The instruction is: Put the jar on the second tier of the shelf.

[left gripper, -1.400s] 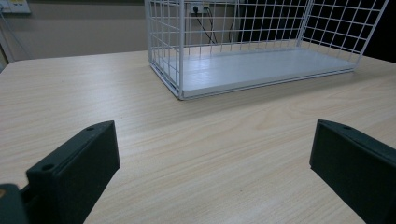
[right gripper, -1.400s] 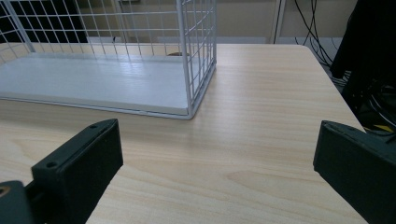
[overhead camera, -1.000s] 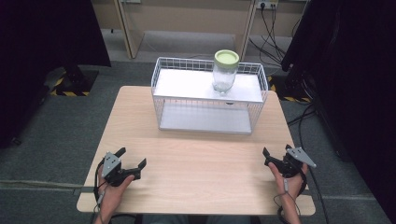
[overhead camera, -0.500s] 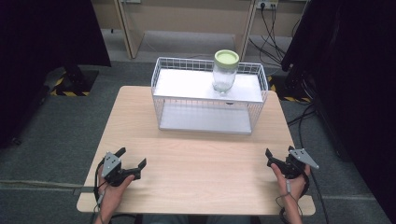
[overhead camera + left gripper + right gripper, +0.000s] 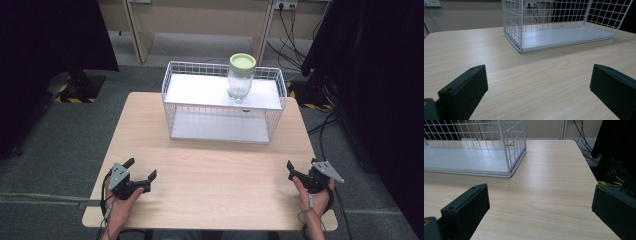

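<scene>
Right gripper (image 5: 303, 175) has slid slightly toward the near edge, left gripper (image 5: 141, 174) unmoved, both jaws spread wide and empty, while the upright jar (image 5: 241, 77) stands on the wire rack (image 5: 172, 107) at eleven o'clock from the nearer right.

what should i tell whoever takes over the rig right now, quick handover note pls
Left gripper: open, holding nothing, low over the near left of the table.
Right gripper: open, holding nothing, at the near right edge.
Glass jar with its green lid on stands upright on the top shelf of the white wire rack, toward its right end. The lower shelf is bare.
Done: nothing visible; jar untouched.
Left: probably reaching in and gripping the jar.
</scene>
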`<action>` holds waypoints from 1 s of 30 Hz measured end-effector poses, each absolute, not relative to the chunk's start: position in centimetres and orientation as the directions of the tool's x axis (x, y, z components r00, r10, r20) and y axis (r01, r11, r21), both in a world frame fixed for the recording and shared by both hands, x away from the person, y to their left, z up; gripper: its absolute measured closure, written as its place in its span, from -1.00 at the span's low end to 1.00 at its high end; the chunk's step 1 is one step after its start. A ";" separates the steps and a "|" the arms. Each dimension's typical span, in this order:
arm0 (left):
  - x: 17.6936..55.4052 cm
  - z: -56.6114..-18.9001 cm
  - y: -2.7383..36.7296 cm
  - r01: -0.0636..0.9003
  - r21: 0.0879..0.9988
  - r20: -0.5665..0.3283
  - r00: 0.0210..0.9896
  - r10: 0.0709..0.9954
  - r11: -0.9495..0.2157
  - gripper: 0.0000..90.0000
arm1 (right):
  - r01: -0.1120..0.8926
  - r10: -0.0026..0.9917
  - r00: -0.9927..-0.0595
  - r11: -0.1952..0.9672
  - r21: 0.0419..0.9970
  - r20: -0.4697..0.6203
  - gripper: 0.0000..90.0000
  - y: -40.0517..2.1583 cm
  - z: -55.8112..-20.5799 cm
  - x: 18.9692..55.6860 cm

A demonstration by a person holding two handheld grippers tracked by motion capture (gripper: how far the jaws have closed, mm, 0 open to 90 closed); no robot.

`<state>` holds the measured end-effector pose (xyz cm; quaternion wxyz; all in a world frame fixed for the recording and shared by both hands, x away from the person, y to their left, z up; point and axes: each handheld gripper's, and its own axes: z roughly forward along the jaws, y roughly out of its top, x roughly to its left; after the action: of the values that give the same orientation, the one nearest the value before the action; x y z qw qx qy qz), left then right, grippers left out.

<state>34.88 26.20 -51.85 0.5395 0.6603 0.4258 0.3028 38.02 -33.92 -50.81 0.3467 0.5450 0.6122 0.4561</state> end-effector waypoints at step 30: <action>34.9 -51.9 26.2 0.236 0.970 -0.060 0.453 0.889 -0.055 -0.99 | 0.352 0.986 -0.144 -0.023 0.936 0.078 -0.96 -34.7 -51.4 37.3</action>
<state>34.89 26.19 -51.85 0.5393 0.6601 0.4262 0.3029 37.31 -34.73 -51.40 0.3495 0.5529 0.6053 0.4536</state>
